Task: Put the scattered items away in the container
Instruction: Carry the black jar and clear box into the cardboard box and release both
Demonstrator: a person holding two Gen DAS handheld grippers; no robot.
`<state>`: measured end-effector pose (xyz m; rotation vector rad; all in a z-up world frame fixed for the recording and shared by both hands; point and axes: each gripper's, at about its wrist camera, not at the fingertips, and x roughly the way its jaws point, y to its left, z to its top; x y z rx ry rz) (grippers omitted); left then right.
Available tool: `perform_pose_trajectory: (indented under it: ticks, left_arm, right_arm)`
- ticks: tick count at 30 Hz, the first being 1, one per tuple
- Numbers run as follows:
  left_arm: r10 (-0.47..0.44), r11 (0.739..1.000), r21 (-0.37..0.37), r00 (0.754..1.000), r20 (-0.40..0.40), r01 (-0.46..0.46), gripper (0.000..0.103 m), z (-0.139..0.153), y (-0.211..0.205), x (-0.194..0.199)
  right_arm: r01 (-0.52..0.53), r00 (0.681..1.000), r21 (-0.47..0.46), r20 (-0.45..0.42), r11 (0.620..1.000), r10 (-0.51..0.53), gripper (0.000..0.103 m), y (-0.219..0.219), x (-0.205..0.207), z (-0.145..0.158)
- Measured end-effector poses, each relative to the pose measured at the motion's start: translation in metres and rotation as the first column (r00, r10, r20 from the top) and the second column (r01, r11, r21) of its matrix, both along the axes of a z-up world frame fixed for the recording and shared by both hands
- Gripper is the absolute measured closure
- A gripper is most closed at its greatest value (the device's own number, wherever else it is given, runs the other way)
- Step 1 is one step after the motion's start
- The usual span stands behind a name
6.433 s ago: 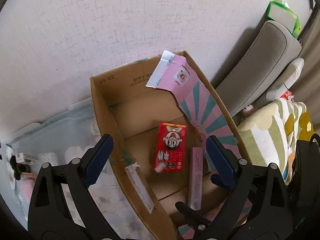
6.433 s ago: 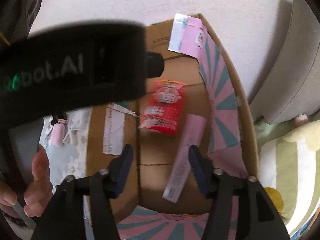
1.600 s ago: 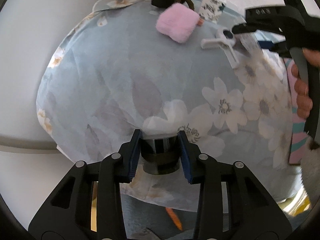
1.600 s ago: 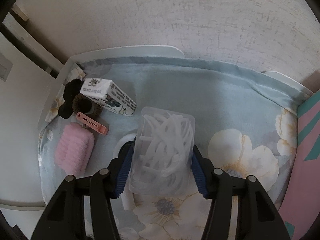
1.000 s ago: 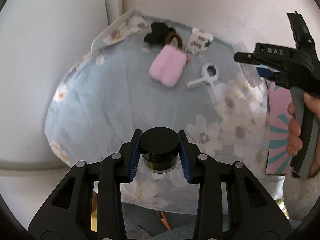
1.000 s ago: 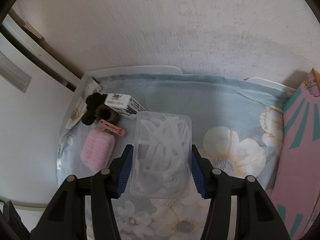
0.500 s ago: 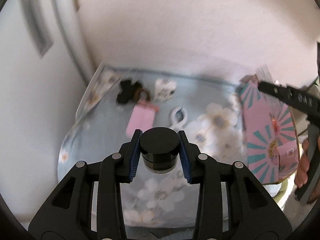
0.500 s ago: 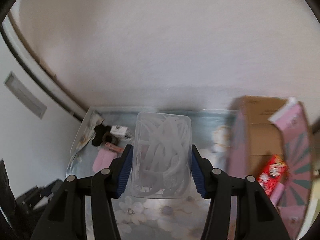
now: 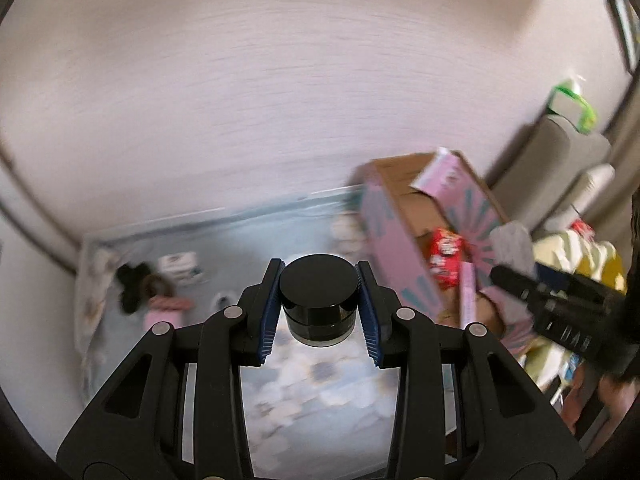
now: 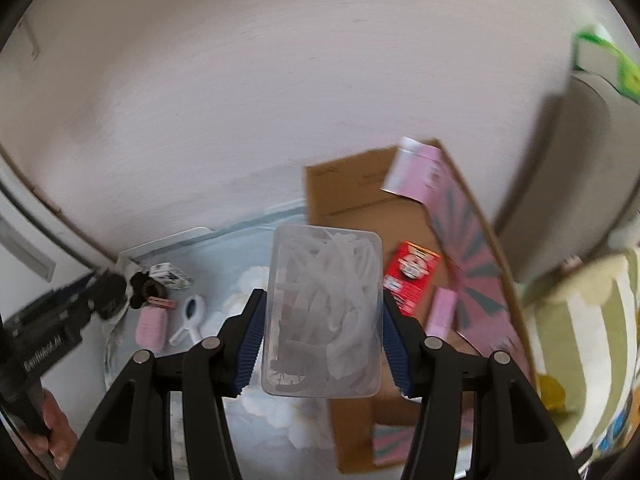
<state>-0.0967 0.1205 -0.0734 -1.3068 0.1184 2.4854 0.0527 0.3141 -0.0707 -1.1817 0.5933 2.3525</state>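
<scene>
My left gripper [image 9: 319,312] is shut on a small black jar [image 9: 318,300] and holds it high above the floral cloth [image 9: 240,248]. My right gripper [image 10: 323,332] is shut on a clear plastic box of white strips [image 10: 324,316], held in the air by the left wall of the open cardboard box [image 10: 352,196]. The cardboard box [image 9: 404,196] holds a red packet [image 10: 412,276] and a pink flat pack [image 10: 440,312]. On the cloth lie a pink fuzzy item [image 10: 151,326], a white hand mirror [image 10: 188,318], a small patterned carton [image 10: 170,275] and a black hair tie [image 10: 140,280].
A white wall [image 10: 280,80] stands behind the cloth and the box. A grey sofa arm [image 10: 560,168] and a striped green cushion [image 10: 580,340] lie to the right of the box. A green tissue pack [image 9: 572,100] sits on the sofa.
Both grippers have lifted their items off the cloth and swung right toward the cardboard box. The box with the red packet is now much nearer in both views.
</scene>
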Motion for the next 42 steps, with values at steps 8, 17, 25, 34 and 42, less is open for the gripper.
perform_pose_trajectory:
  ticks: [8,17,25,34,42]
  left_arm:
    - [-0.13,0.991,0.008,0.991,0.032,0.13,0.071,-0.006,0.071,-0.021]
    - [-0.208,0.977,-0.036,0.975,0.074,0.211,0.071,-0.031,0.137,-0.04]
    - [-0.225,0.969,-0.075,0.964,0.14,0.237,0.071,-0.067,0.167,-0.059]
    - [-0.202,0.967,-0.119,0.963,0.176,0.224,0.071,-0.096,0.18,-0.081]
    - [-0.199,0.966,-0.126,0.964,0.178,0.223,0.071,-0.103,0.187,-0.089]
  right_arm:
    - [0.1,0.995,-0.009,0.026,0.995,-0.1,0.053,0.017,0.037,-0.007]
    - [0.108,0.992,-0.028,0.063,0.994,-0.106,0.053,0.028,0.054,-0.023]
    - [0.088,0.991,-0.047,0.105,0.995,-0.083,0.053,0.04,0.052,-0.038]
    - [0.046,0.988,-0.058,0.147,0.997,-0.037,0.053,0.045,0.045,-0.058]
    - [0.041,0.987,-0.077,0.158,0.996,-0.028,0.053,0.053,0.045,-0.066]
